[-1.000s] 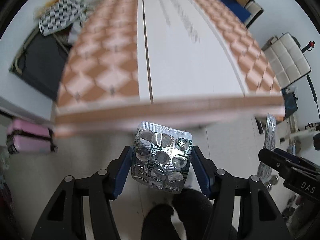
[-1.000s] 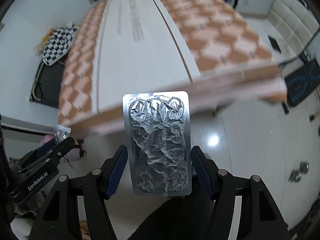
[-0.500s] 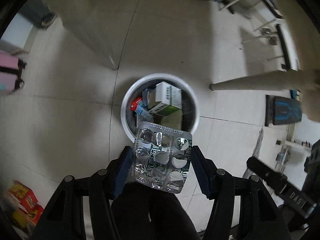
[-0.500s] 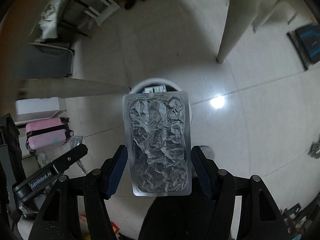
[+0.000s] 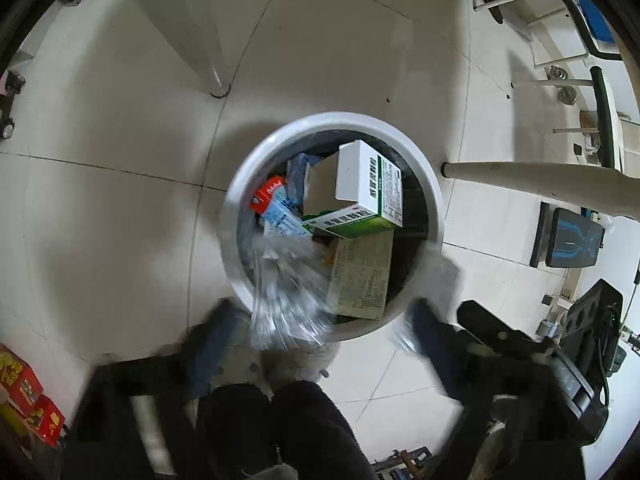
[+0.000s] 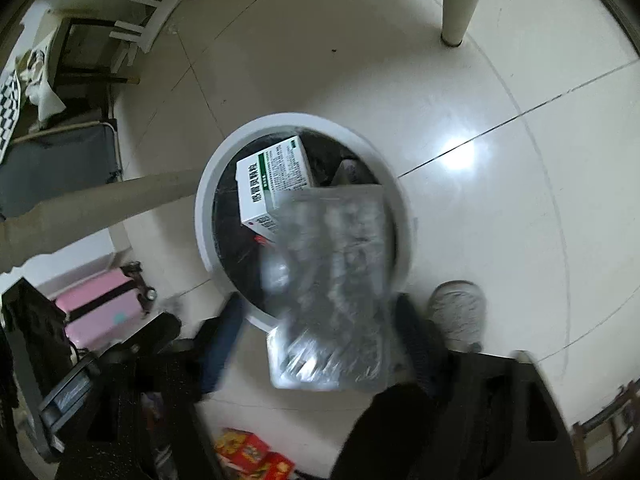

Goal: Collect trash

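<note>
Silver foil, two pieces, both smeared by motion. Left view: a blister pack [image 5: 286, 300] with clear bubbles, streaked over the near-left rim of a round white bin [image 5: 240, 196]; the left gripper [image 5: 316, 344] shows its dark blue fingers spread wide on either side, touching nothing, so the pack looks loose and on its way down. Bin contents, left to right: a red-and-blue wrapper [image 5: 276, 204], a white-and-green medicine box [image 5: 366, 190] propped at a tilt, a printed carton [image 5: 360, 272] lying near it. Right of the bin, a pale table leg [image 5: 532, 180]. Right view: a pink suitcase [image 6: 104, 308] far left on the tiled floor, then the same white bin [image 6: 204, 216], then a larger crumpled foil sheet [image 6: 332, 292], blurred, its far end over the bin mouth and its near end hanging outside the rim; the right gripper [image 6: 316, 340] is likewise wide apart and grips nothing. A grey shoe [image 6: 458, 312] stands just right of the bin. Risks, as a judgement: the larger sheet straddles the near rim and may tip outward onto the floor; the smaller pack is light and close to the edge, and could glance off the propped box or the rim and land outside.
</note>
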The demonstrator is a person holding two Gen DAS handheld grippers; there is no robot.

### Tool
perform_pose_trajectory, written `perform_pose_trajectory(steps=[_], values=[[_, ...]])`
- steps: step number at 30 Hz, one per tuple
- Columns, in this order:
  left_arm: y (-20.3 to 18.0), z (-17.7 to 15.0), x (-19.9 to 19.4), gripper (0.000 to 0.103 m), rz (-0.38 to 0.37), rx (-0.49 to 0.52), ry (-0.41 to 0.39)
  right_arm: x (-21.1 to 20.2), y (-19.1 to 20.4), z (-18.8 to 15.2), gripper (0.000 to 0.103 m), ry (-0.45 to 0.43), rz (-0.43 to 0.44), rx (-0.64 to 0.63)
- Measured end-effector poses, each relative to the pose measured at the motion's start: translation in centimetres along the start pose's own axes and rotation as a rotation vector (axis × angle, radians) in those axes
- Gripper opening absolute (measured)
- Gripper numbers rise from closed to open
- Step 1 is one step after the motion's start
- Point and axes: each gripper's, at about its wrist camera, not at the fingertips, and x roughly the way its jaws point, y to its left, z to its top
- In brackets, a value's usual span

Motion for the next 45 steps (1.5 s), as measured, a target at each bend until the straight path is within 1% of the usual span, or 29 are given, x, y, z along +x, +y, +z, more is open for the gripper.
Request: perform_pose_trajectory(steps=[3,4,6,8,9,11,13,14,16,17,21,22,23,24,25,26,28,29,33,35,37,42,45], values=[[-0.1,-0.6,-1.7,0.096,0.051,0.026,-0.022,-0.1,0.2,-0.7,0.099,-0.014,0.021,-0.007],[-0.2,-0.8,-2.2,0.096,0.065,0.035,-0.036,-0.5,0.4,-1.0,0.099,-0.017,0.014,-0.019],[-0.6,-1.6,-4.1,0.097,0.117,0.063,-0.077,-1.6,1.0,-1.7,0.099,-0.032,-0.013,-0.053],[-1.4,-2.8,-6.5,0.096,0.185,0.098,-0.133,-3.6,2.1,-2.7,0.100,-0.058,-0.065,-0.112],[-1.8,-3.3,-7.5,0.096,0.205,0.108,-0.149,-5.1,2.9,-3.3,0.100,-0.079,-0.109,-0.157],[-2.7,-4.9,-10.3,0.096,0.240,0.131,-0.178,-7.9,4.3,-4.7,0.100,-0.113,-0.167,-0.216],[-3.5,-6.1,-12.4,0.096,0.248,0.148,-0.194,-11.0,5.2,-6.0,0.100,-0.140,-0.205,-0.256],[-4.1,-7.1,-14.4,0.096,0.256,0.165,-0.207,-12.9,6.0,-6.9,0.100,-0.155,-0.226,-0.280],[-5.1,-8.4,-16.8,0.096,0.268,0.195,-0.222,-16.4,7.2,-8.5,0.100,-0.178,-0.247,-0.308],[-5.7,-9.4,-18.8,0.096,0.273,0.215,-0.231,-17.8,7.5,-9.1,0.100,-0.184,-0.250,-0.314],[-7.3,-12.2,-24.4,0.096,0.268,0.254,-0.258,-25.0,9.4,-12.5,0.100,-0.209,-0.250,-0.355],[-7.7,-12.6,-25.3,0.096,0.265,0.258,-0.266,-26.6,9.9,-13.3,0.100,-0.217,-0.249,-0.365],[-8.2,-13.5,-27.4,0.096,0.254,0.262,-0.275,-28.5,10.4,-14.3,0.100,-0.227,-0.243,-0.377],[-8.5,-14.1,-28.5,0.096,0.244,0.265,-0.279,-29.8,10.7,-14.9,0.100,-0.233,-0.237,-0.384],[-8.9,-14.5,-29.5,0.096,0.236,0.270,-0.285,-31.6,11.1,-15.8,0.100,-0.238,-0.228,-0.392],[-9.4,-15.5,-31.5,0.096,0.224,0.276,-0.296,-33.3,11.5,-16.6,0.100,-0.239,-0.212,-0.397],[-10.2,-16.5,-33.7,0.096,0.209,0.285,-0.310,-36.0,12.2,-18.1,0.100,-0.242,-0.194,-0.411],[-10.6,-17.5,-35.4,0.097,0.197,0.289,-0.324,-37.3,12.6,-18.8,0.100,-0.244,-0.184,-0.418],[-11.9,-20.0,-39.7,0.096,0.143,0.299,-0.345,-43.0,14.0,-22.2,0.100,-0.250,-0.133,-0.448],[-12.3,-20.9,-41.0,0.097,0.128,0.306,-0.350,-45.0,14.4,-23.5,0.100,-0.246,-0.113,-0.457],[-12.4,-22.2,-43.0,0.097,0.094,0.307,-0.355,-47.5,14.8,-24.7,0.100,-0.251,-0.091,-0.467],[-13.2,-24.4,-46.3,0.097,0.043,0.313,-0.380,-52.6,15.4,-27.4,0.100,-0.260,-0.038,-0.493],[-13.6,-25.8,-48.3,0.097,0.008,0.316,-0.394,-54.7,15.8,-28.7,0.100,-0.253,-0.006,-0.505]])
